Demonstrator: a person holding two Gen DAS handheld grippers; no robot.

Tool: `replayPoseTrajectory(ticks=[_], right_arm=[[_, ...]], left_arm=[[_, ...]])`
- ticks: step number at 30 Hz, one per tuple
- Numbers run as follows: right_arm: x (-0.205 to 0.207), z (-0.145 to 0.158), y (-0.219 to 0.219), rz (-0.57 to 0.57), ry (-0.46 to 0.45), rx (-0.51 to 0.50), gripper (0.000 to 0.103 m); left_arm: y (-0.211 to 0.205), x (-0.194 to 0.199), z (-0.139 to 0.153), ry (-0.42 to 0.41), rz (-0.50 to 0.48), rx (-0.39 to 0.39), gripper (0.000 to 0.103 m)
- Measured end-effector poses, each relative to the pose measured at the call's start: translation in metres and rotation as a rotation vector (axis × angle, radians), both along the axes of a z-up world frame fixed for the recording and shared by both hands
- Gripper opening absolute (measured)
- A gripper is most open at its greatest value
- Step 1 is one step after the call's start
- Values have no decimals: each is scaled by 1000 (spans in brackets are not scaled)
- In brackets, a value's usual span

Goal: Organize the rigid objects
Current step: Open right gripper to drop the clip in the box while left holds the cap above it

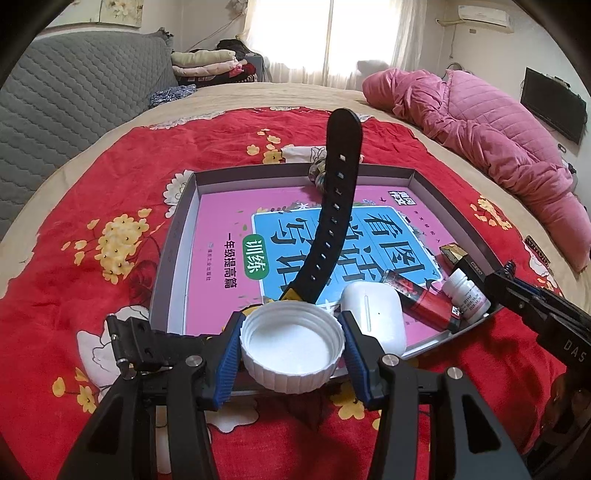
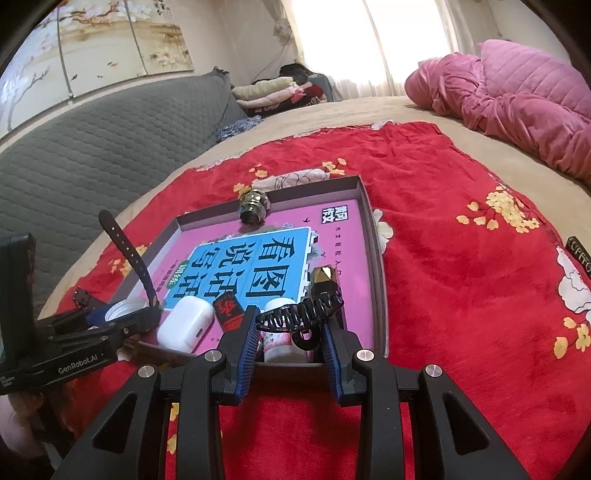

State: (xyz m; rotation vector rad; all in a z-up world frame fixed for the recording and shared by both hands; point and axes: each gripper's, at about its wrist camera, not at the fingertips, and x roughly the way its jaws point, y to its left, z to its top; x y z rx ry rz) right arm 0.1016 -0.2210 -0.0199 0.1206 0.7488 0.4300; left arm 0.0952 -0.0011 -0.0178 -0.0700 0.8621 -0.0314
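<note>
While the left tool (image 1: 291, 345) clamps a white cap (image 1: 291, 347) at the tray's (image 1: 177, 236) near edge, the right tool (image 2: 290, 328) grips a black hair clip (image 2: 301, 314) crosswise, directly above the tray's near-right corner.

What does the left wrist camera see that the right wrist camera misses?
Only the left view shows the wall television and air conditioner. Only the right view shows the black plastic hair claw gripped by the right gripper. Both show the grey tray, white ribbed bottle cap in the left gripper, black watch strap and white earbud case.
</note>
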Motion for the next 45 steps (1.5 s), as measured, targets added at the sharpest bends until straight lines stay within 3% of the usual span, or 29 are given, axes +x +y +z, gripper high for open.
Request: replayPoseTrajectory(ticks=[36,45], right_arm=[[-5,-3,15,44,-26,-88,34],[-6,0,13,39,-34,-84,49]], left_arm=[[-3,4,-3,-6,-4,26,51],[-3,4,-2,-5,-4,21,51]])
